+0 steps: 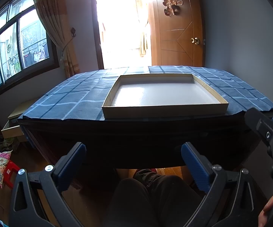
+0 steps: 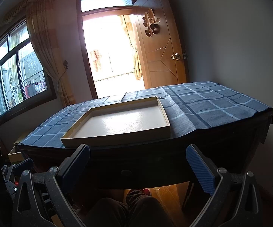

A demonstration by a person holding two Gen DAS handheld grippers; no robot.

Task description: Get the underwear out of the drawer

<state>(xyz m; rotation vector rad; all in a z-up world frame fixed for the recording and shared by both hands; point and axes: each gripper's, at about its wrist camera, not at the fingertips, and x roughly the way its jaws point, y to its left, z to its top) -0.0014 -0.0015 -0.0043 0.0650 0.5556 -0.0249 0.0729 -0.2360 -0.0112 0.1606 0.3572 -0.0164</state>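
Drawer (image 2: 128,172) just beyond right tool (image 2: 137,167)

shallow tray (image 1: 164,111), checked tablecloth (image 1: 70,98), wooden door (image 1: 176,37)

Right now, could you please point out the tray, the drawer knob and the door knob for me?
tray (image 1: 162,111): left wrist view, near outer wall.
drawer knob (image 2: 125,172): right wrist view, its dark oval face.
door knob (image 2: 175,56): right wrist view, brass ball.

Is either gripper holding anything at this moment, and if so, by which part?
Nothing is held. The left gripper and right gripper are both open with nothing between their fingers, in front of the table.
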